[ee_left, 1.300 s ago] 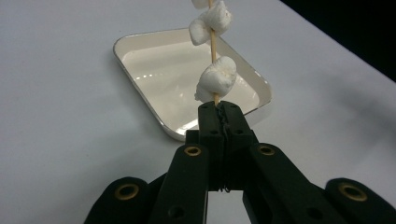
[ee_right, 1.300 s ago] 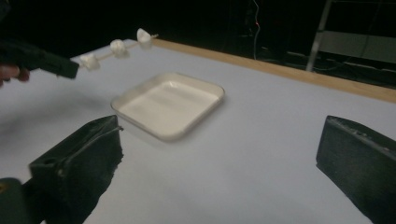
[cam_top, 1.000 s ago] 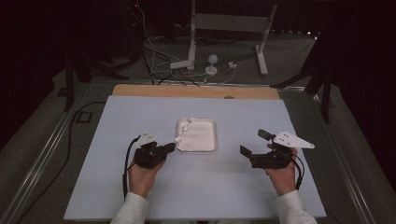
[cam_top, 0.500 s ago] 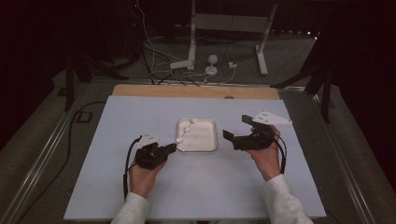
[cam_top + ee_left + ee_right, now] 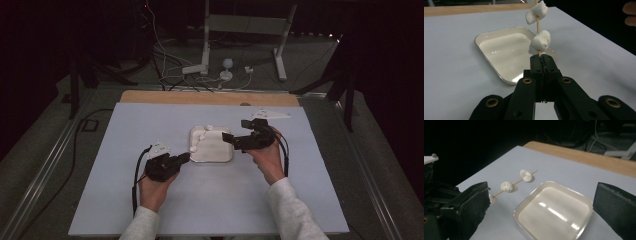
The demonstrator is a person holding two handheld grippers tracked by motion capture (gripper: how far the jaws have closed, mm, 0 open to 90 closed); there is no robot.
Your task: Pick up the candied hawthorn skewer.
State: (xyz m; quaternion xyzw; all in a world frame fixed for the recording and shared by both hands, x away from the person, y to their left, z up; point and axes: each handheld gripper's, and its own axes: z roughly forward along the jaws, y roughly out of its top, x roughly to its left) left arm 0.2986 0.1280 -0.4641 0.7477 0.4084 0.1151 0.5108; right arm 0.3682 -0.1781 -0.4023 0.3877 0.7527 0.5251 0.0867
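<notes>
right tongs (image 5: 233, 139) wide apart, level over tray (image 5: 212, 155)

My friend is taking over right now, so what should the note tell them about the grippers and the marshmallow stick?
Left gripper: shut on the thin wooden skewer, holding it up beside the tray.
Right gripper: open, nothing held, at the tray's right edge.
Things: white marshmallows are threaded on the skewer; the shallow white rectangular tray looks bare.
Done: marshmallows are on the stick.
Left: probably pulling them off with the right gripper into the tray.
</notes>
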